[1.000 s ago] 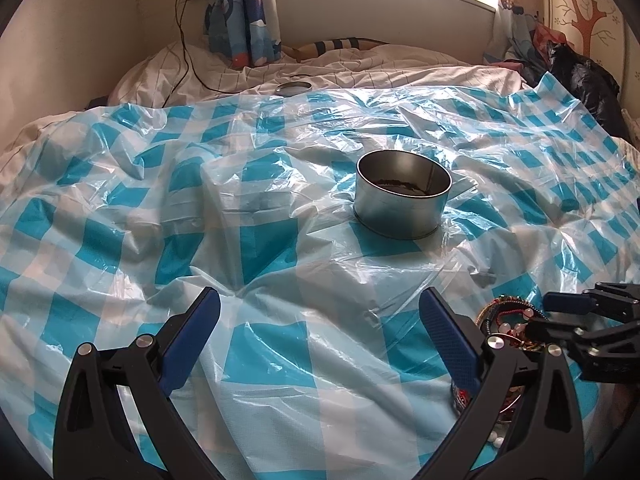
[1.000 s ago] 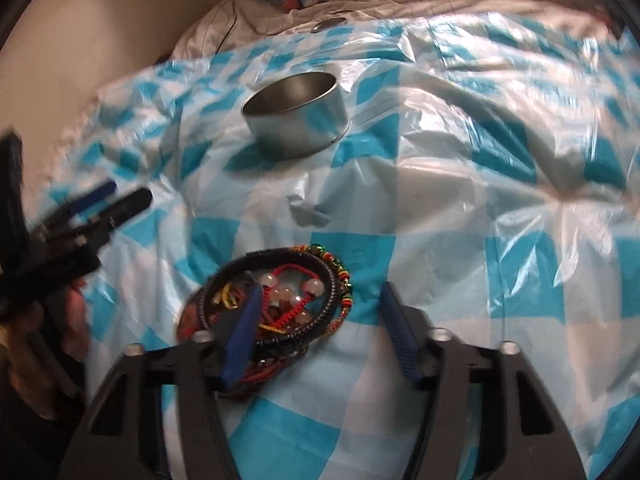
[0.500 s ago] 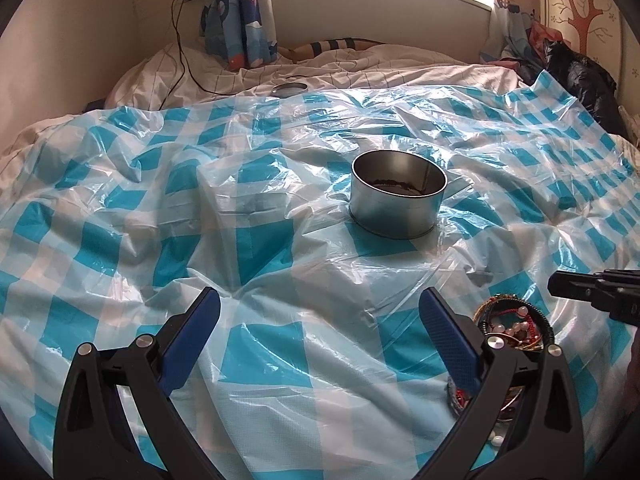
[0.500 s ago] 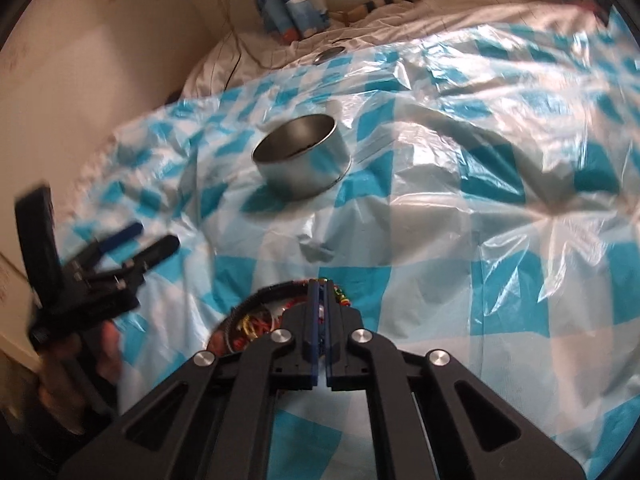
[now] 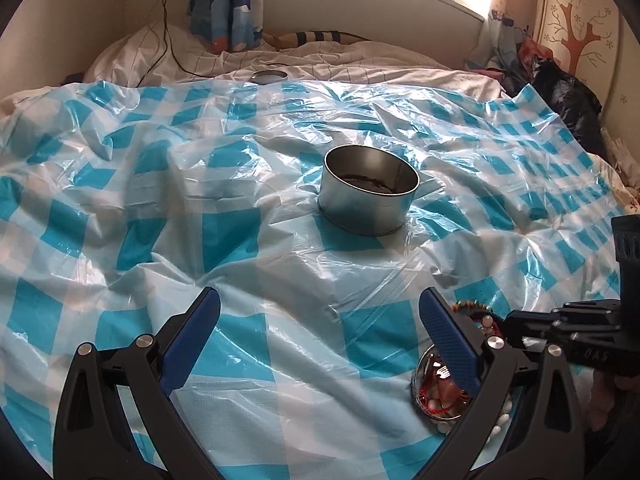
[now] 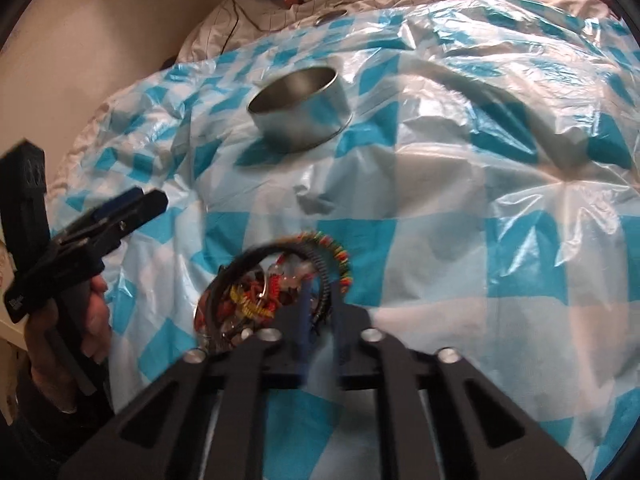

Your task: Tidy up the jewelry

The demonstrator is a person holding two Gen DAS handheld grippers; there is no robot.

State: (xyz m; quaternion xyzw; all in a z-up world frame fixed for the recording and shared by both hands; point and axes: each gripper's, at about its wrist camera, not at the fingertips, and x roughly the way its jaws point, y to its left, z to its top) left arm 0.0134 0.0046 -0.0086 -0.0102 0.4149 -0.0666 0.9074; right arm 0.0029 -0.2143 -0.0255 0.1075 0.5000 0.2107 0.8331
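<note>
A round metal tin (image 5: 370, 194) stands on the blue-and-white checked plastic sheet, with something dark inside; it also shows in the right wrist view (image 6: 301, 114). A pile of bracelets and beads (image 6: 276, 288) lies nearer, also in the left wrist view (image 5: 442, 388). My right gripper (image 6: 318, 300) is nearly shut over the pile's right side, with a black bracelet (image 6: 324, 280) between its fingers. In the left wrist view the right gripper (image 5: 520, 326) reaches in from the right. My left gripper (image 5: 318, 328) is open and empty, left of the pile.
The sheet (image 5: 200, 220) covers a soft, wrinkled bed. A round metal lid (image 5: 269, 76) lies at the sheet's far edge. A curtain (image 5: 226, 0) and a cable hang at the back wall. Dark bags (image 5: 568, 100) are piled far right.
My right gripper closed from open over the bracelet pile and has opened slightly around the black bracelet. My left gripper stayed open and shifted little.
</note>
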